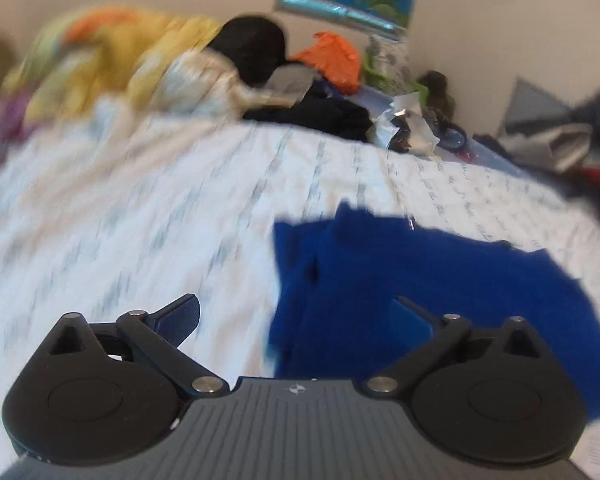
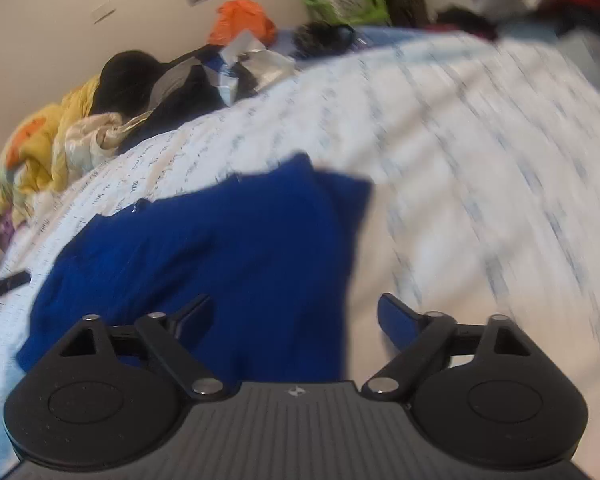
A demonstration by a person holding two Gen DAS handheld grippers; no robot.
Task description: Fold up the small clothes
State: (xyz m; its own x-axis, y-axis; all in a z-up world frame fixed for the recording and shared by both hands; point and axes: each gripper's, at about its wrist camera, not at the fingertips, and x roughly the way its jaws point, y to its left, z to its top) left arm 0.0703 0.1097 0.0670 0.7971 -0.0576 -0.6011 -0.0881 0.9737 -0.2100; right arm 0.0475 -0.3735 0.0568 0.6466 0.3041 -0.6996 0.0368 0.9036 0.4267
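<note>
- The bed (image 1: 148, 208), under a white sheet printed with faint grey script, fills both views; a heap of unsorted laundry (image 1: 140, 60) (yellow, black, orange) is piled along the wall at its far side.
- The blue garment (image 1: 420, 280) lies flat on the sheet, already doubled over on itself by the look of its layered edges, well apart from the heap.
- In the left wrist view it sits to the right of centre, running away and rightwards; in the right wrist view the same cloth (image 2: 220, 248) spreads to the left. So it lies between the two tools, each at one near corner, its long side running across from one hand to the other.
- The left gripper (image 1: 296, 316) has its jaws spread wide, nothing between them; only its right finger (image 1: 414, 320) overhangs the blue edge.
- The right gripper (image 2: 294, 318) is likewise spread and empty.
- Neither hand looks clearly nearer; I judge the next fold wants both.
</note>
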